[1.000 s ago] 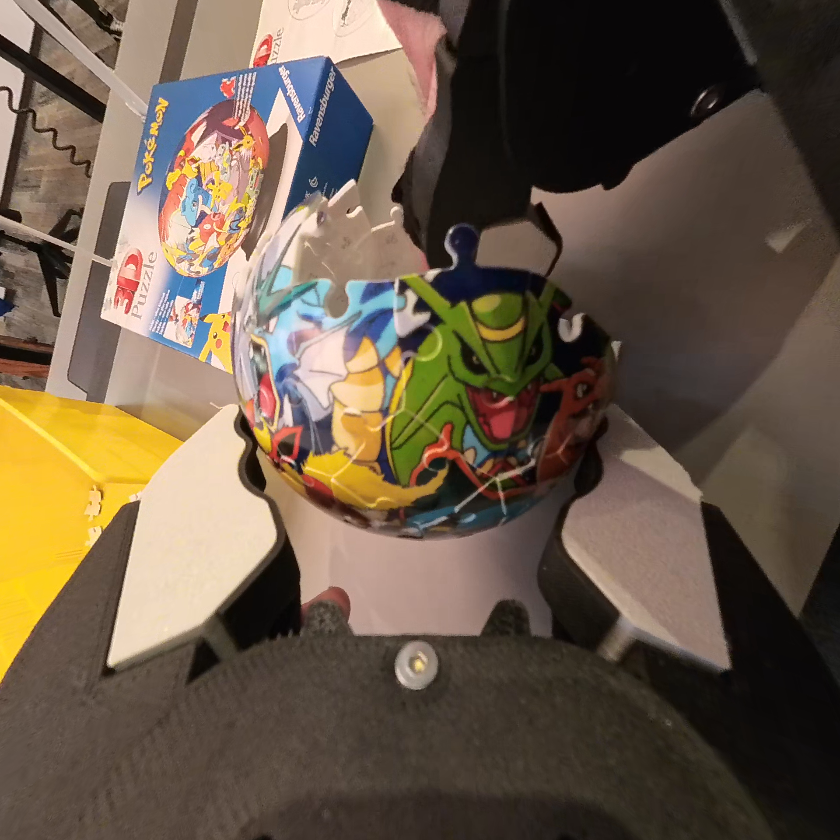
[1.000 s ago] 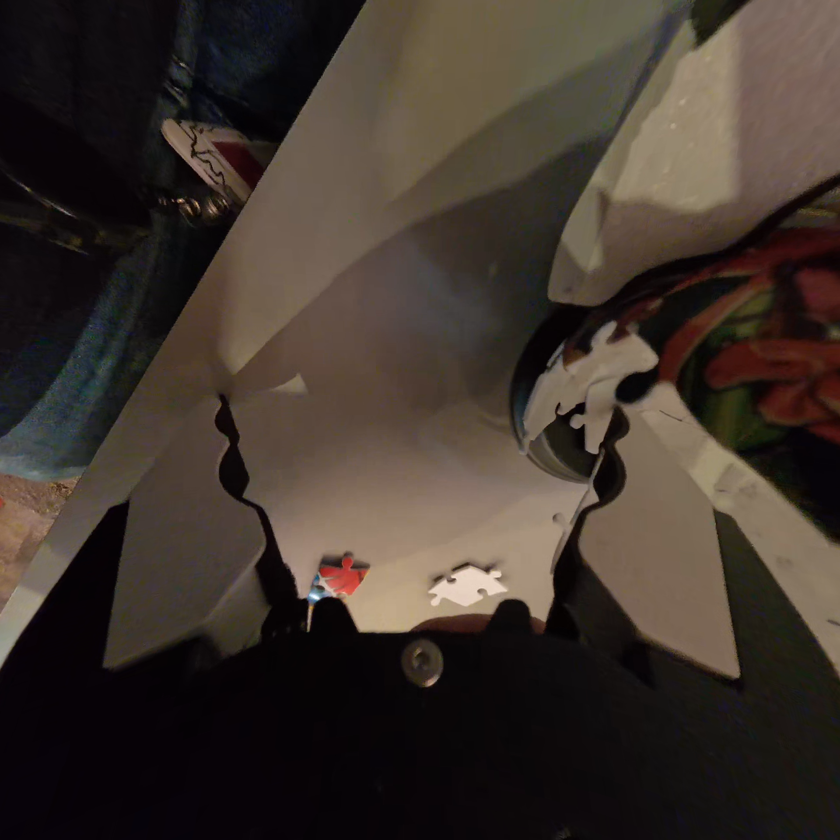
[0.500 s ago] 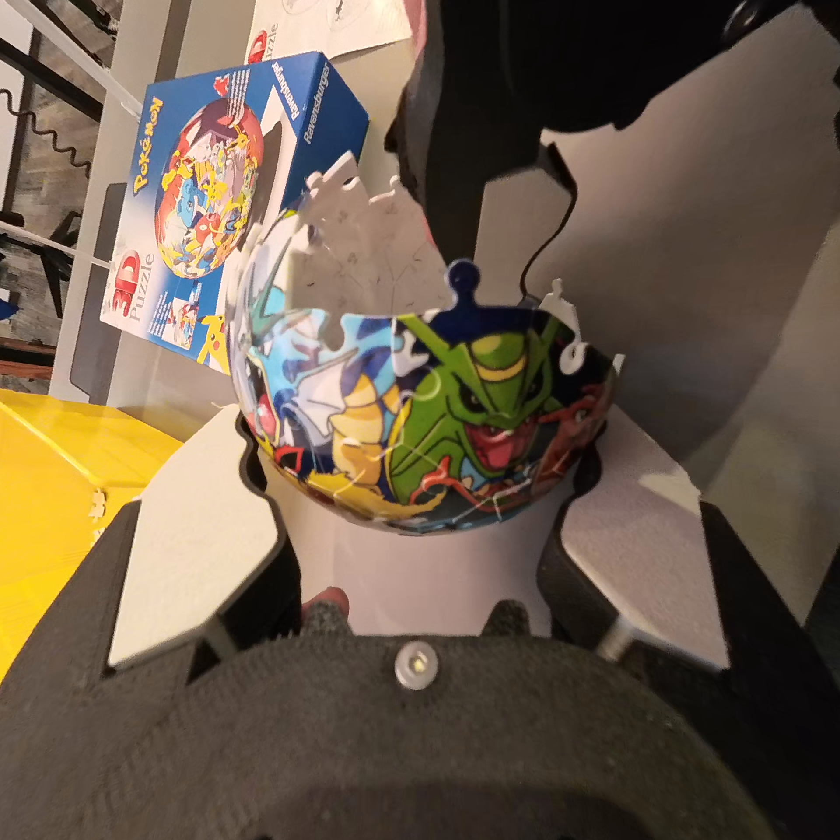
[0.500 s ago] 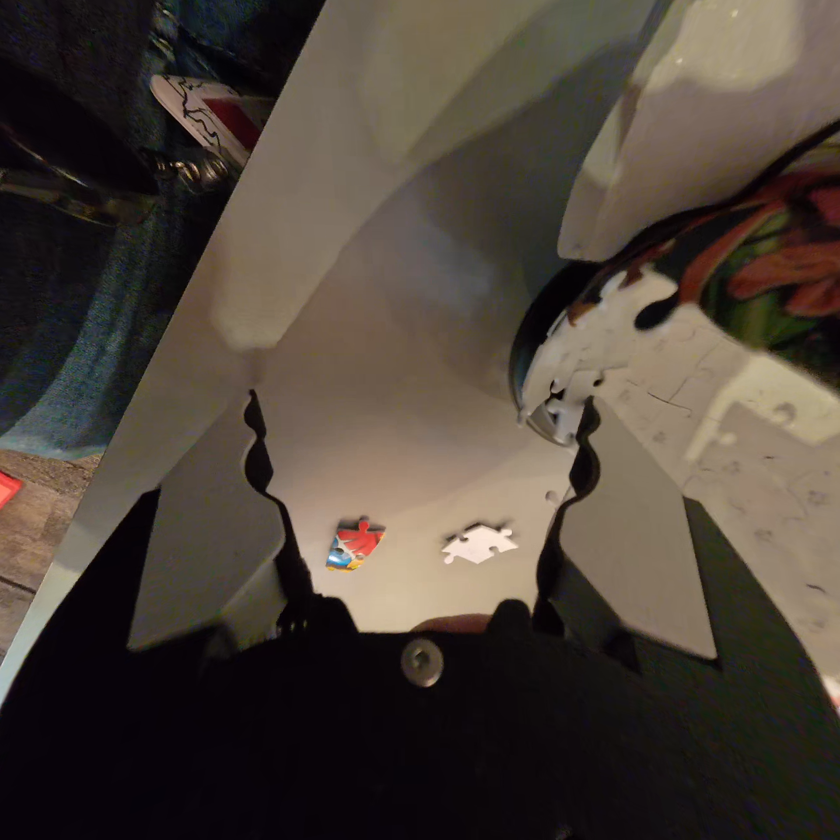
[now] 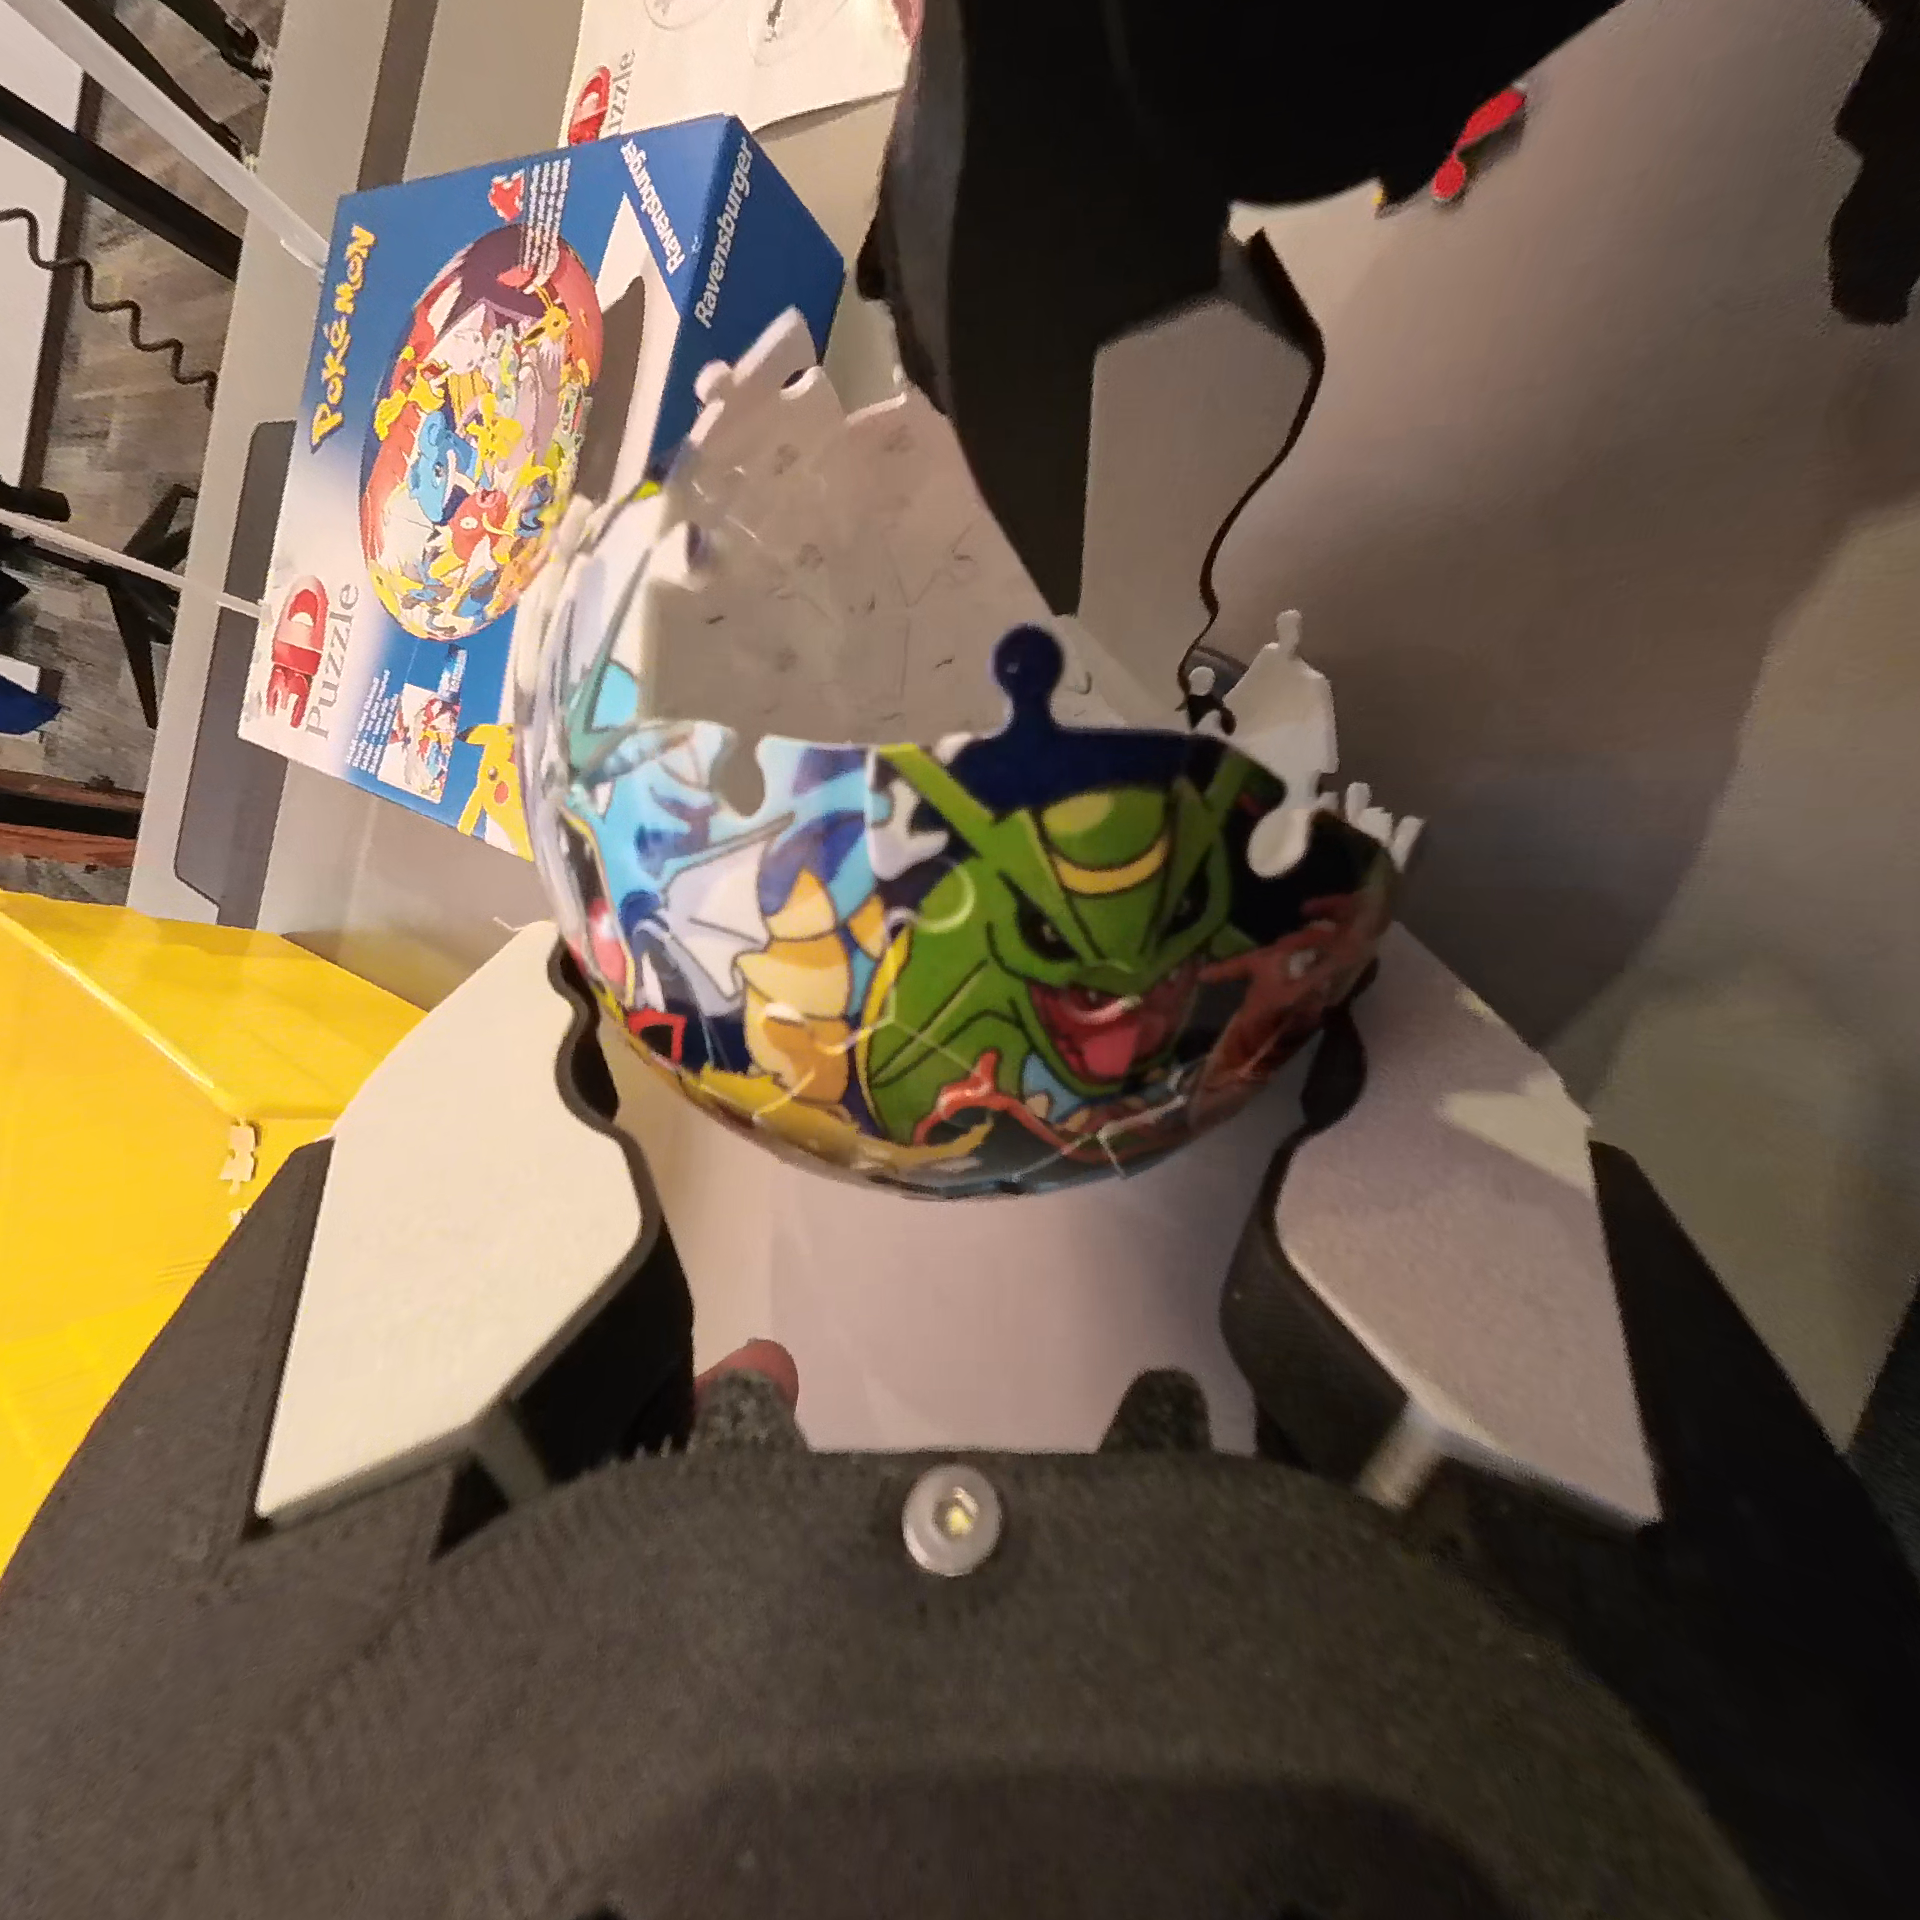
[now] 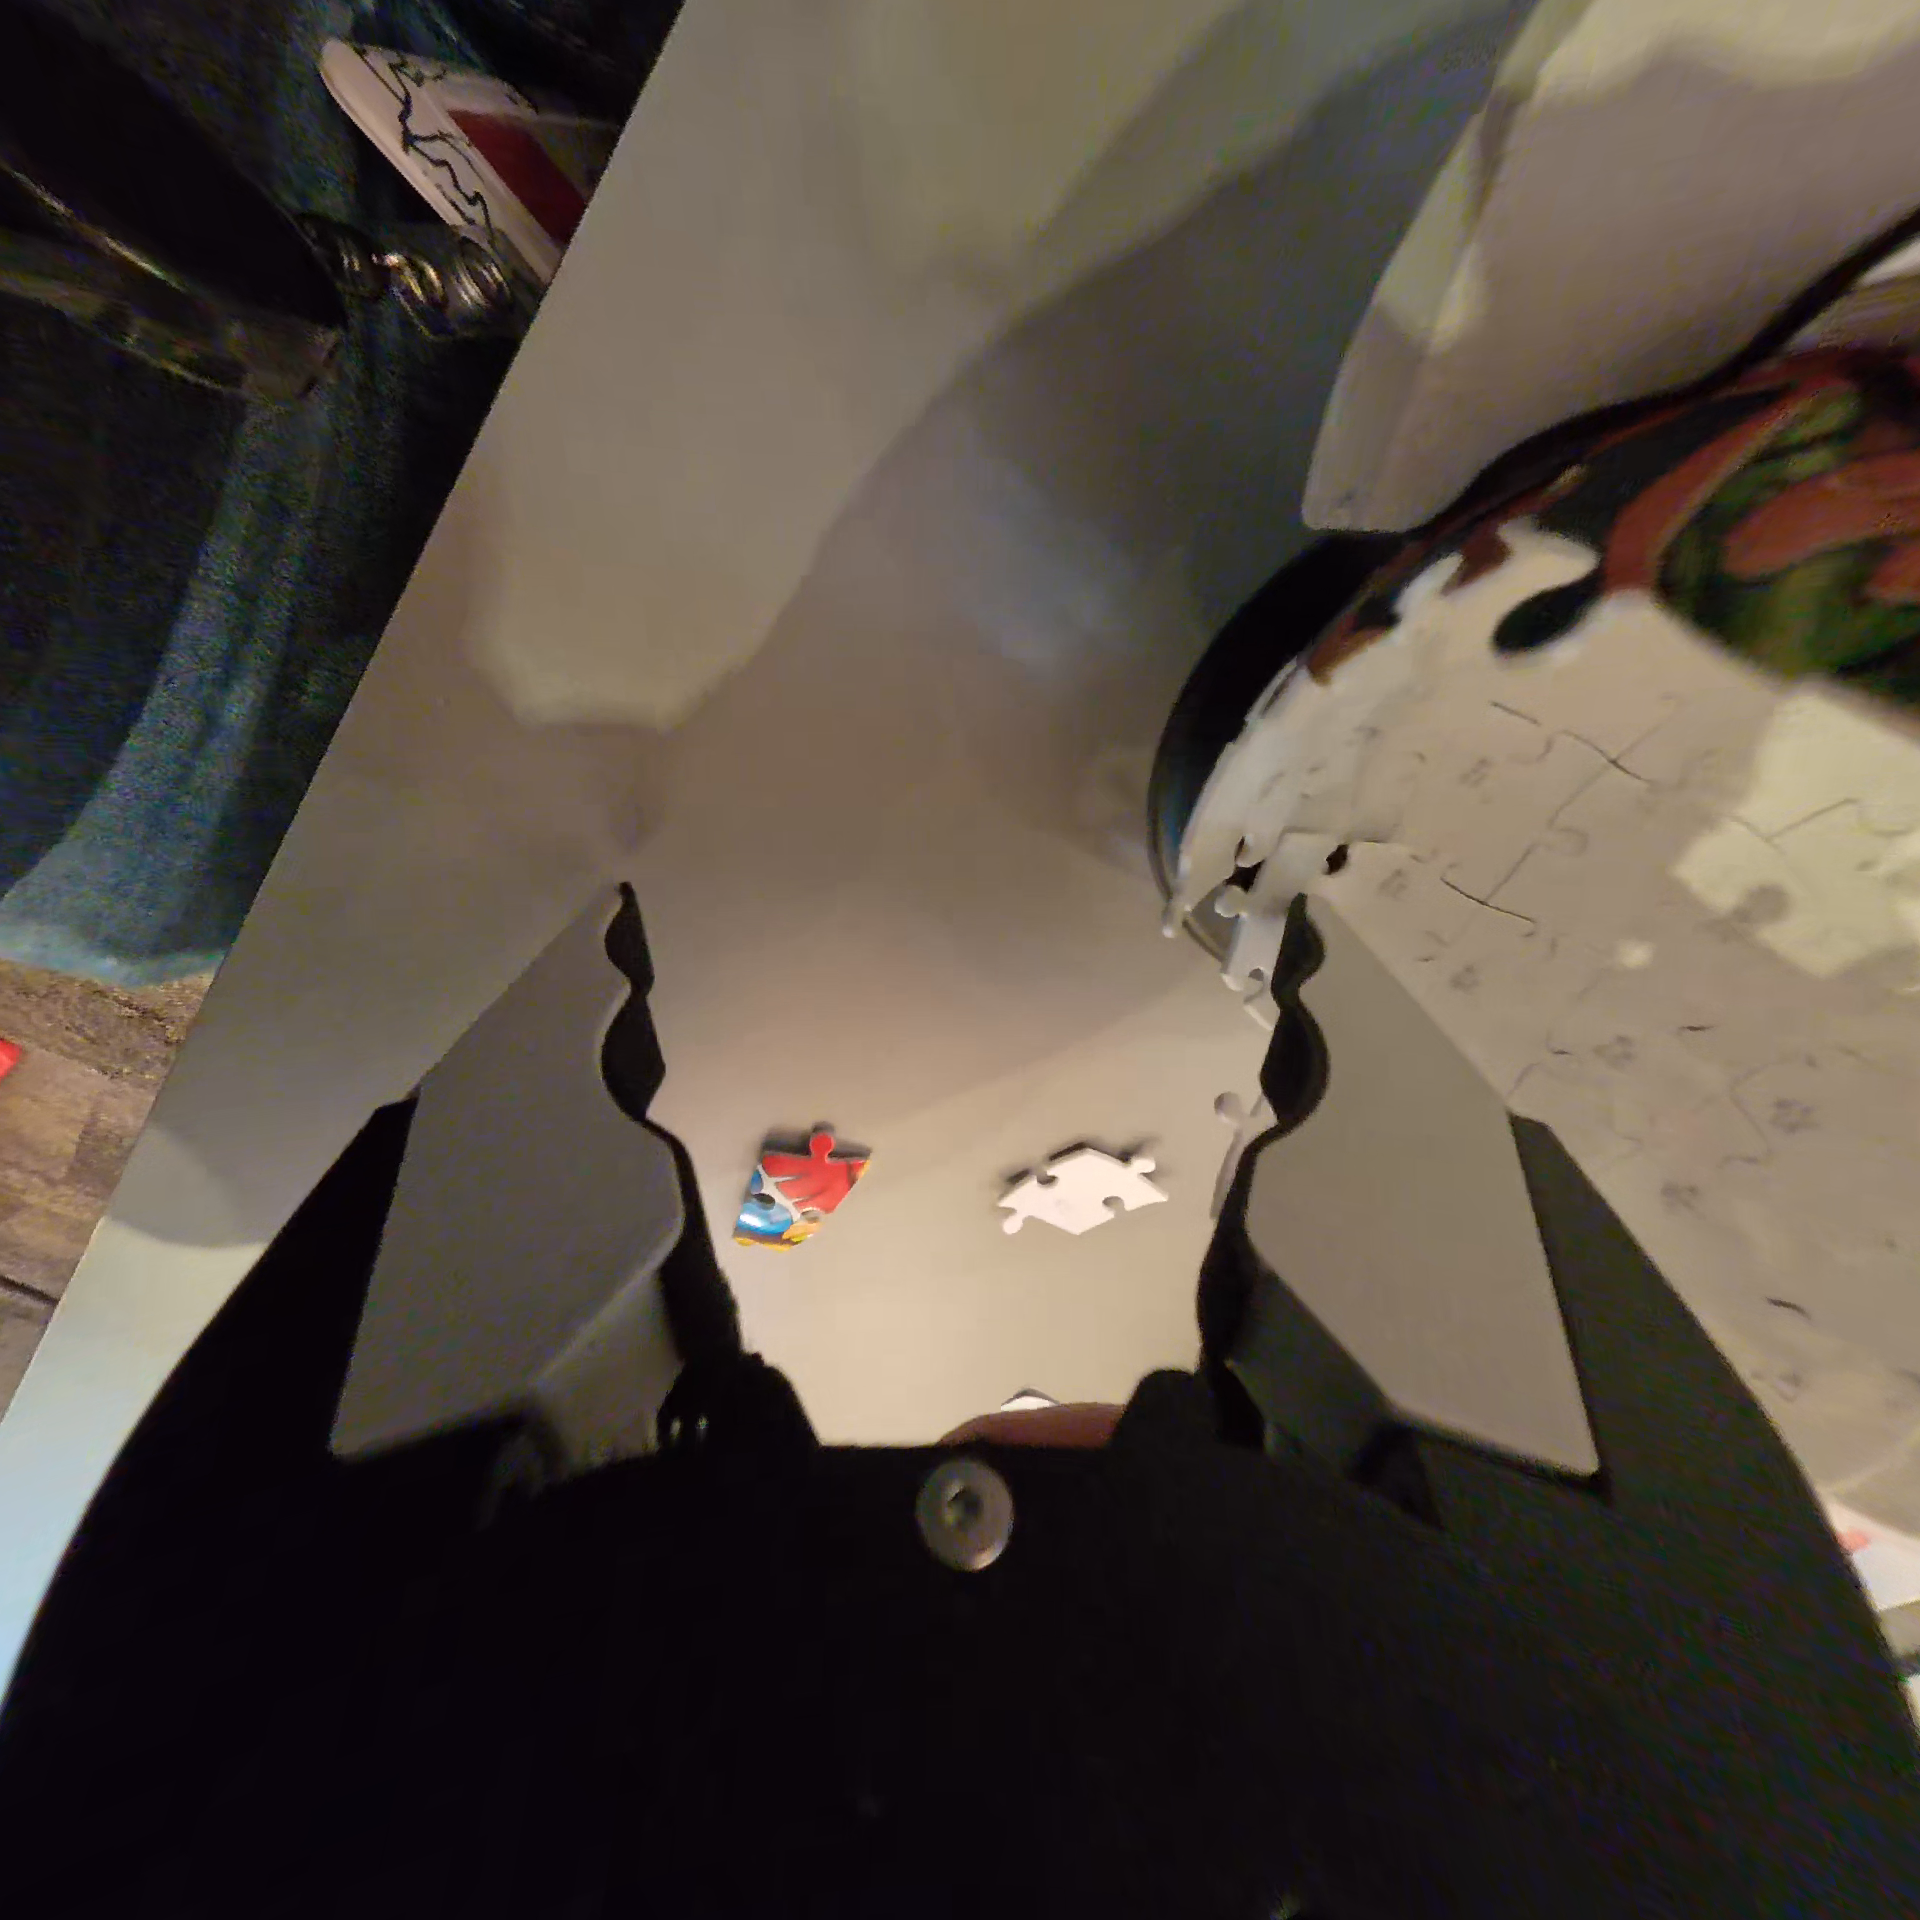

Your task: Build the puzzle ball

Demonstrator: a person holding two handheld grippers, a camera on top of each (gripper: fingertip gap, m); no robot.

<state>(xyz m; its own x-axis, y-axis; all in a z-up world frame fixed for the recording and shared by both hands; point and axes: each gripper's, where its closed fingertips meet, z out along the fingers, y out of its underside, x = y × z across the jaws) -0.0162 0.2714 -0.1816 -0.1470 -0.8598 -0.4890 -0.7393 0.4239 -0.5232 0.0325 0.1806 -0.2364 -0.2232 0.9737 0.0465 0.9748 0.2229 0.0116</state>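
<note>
The half-built puzzle ball (image 5: 1039, 966) is an open bowl with colourful outside and white inside. My left gripper (image 5: 956, 1023) is shut on it, one finger on each side. The ball also shows in the right wrist view (image 6: 1621, 852), its white inside facing me. My right gripper (image 6: 956, 966) is open and empty, its right fingertip beside the ball's jagged rim. It shows above the ball in the left wrist view (image 5: 1101, 343). A red and blue loose piece (image 6: 800, 1190) and a white face-down piece (image 6: 1081, 1200) lie on the white table (image 6: 831, 520) between its fingers.
A blue puzzle box (image 5: 540, 468) lies behind the ball at the left. A yellow bin (image 5: 125, 1091) is at the left edge. A red loose piece (image 5: 1475, 156) lies at the far right. A person's jeans (image 6: 156, 623) are past the table's edge.
My right gripper has drawn back and up from the ball's rim. The ball has tilted, so more of its white inside shows. The loose pieces show more fully between the right fingers.
</note>
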